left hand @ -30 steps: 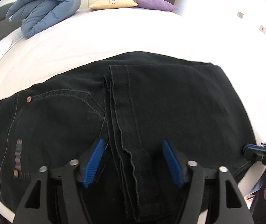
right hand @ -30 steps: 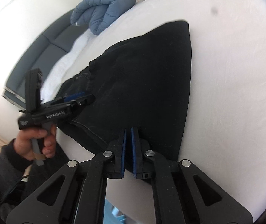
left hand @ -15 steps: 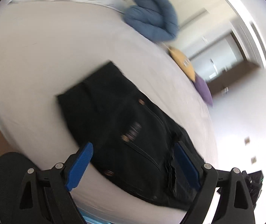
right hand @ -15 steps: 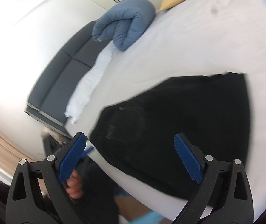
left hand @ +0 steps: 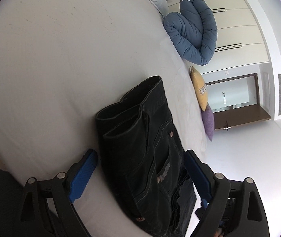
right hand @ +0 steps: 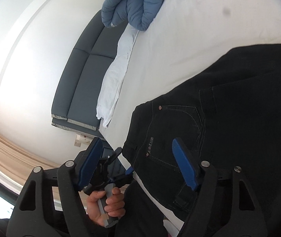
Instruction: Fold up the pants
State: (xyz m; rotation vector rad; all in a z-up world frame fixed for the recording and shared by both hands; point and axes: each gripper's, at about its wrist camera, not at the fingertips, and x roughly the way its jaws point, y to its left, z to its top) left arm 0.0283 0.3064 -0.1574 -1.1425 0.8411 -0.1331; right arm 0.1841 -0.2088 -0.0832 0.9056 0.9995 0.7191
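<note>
since a second ago both grippers have let go of the folded black pants (left hand: 140,148) and swung toward the waistband end. the pants lie on the white bed (left hand: 61,69), near its edge, well apart from the blue duvet (left hand: 193,29). left gripper (left hand: 140,174) fingers spread wide, astride the pants, not pressing. right gripper (right hand: 138,163) fingers closing, nothing pinched. pants cut off at right in the right wrist view; the left hand (right hand: 105,205) is partly hidden.
</note>
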